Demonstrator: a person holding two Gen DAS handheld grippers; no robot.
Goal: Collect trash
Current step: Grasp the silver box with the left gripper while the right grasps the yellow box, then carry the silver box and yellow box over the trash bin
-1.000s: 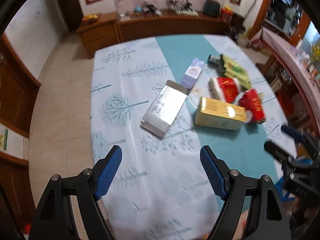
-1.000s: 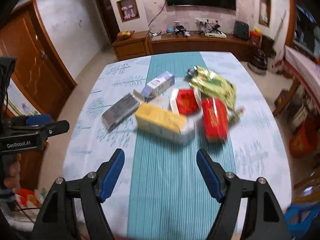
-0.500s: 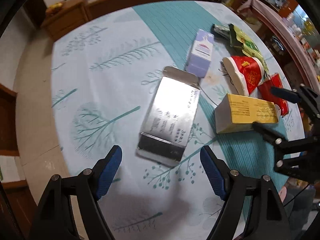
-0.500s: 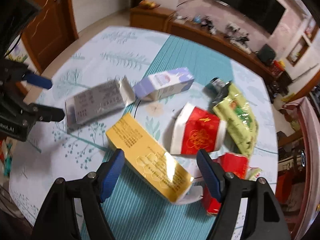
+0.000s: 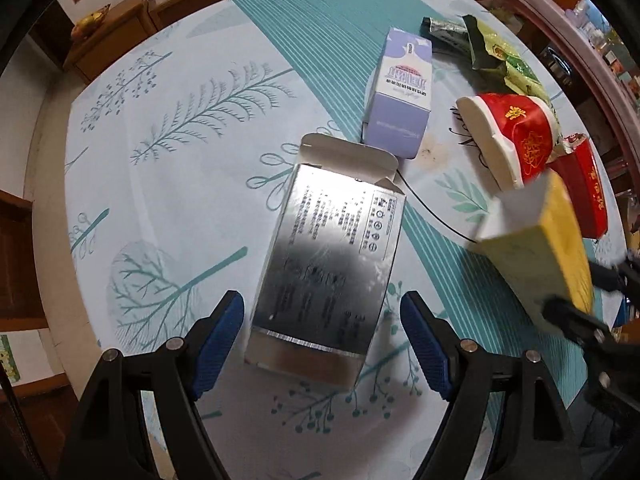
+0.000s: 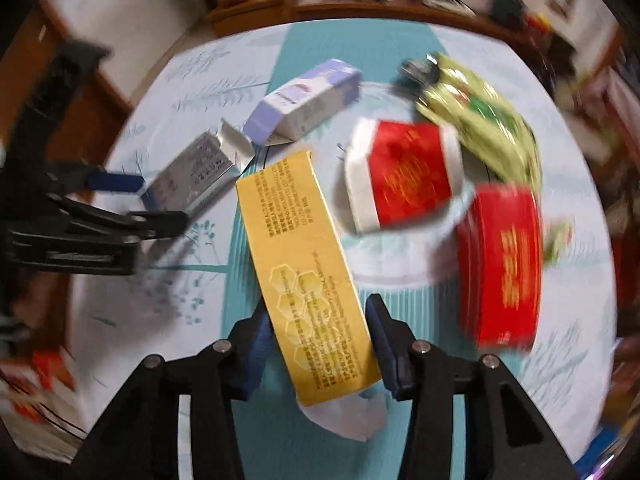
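Left wrist view: the left hand-held gripper (image 5: 322, 344) hangs over the counter (image 5: 168, 184), its two blue pads spread wide on either side of the near end of one silver carton (image 5: 328, 264), not pressing on it. The silver carton lies flat with its far flap open; small black print covers its top, too fine to read. Just beyond the silver carton lies one lilac box (image 5: 400, 100) with white lettering I cannot make out. Right of the silver carton are one red-and-white cup (image 5: 512, 136) with gold characters, one red packet (image 5: 588, 192), one green foil bag (image 5: 508, 60) and one dark crumpled wrapper (image 5: 444, 32). One yellow carton (image 5: 540, 252) sits tilted right of the silver carton, blurred, with the right hand-held gripper (image 5: 576, 300) at its near end.

Right wrist view, blurred: the right hand-held gripper (image 6: 318, 344) has just been closing, and its pads now sit against both long sides of the yellow carton (image 6: 304, 264), clamped on it. The carton bears a honeycomb drawing and lines of small unreadable print; a white flap hangs open at its near end. Left of the yellow carton lie the silver carton (image 6: 192, 176) and the left hand-held gripper (image 6: 144, 200); beyond it the lilac box (image 6: 304, 100); to its right the cup (image 6: 404, 176), the red packet (image 6: 500, 264) and the green bag (image 6: 484, 124).
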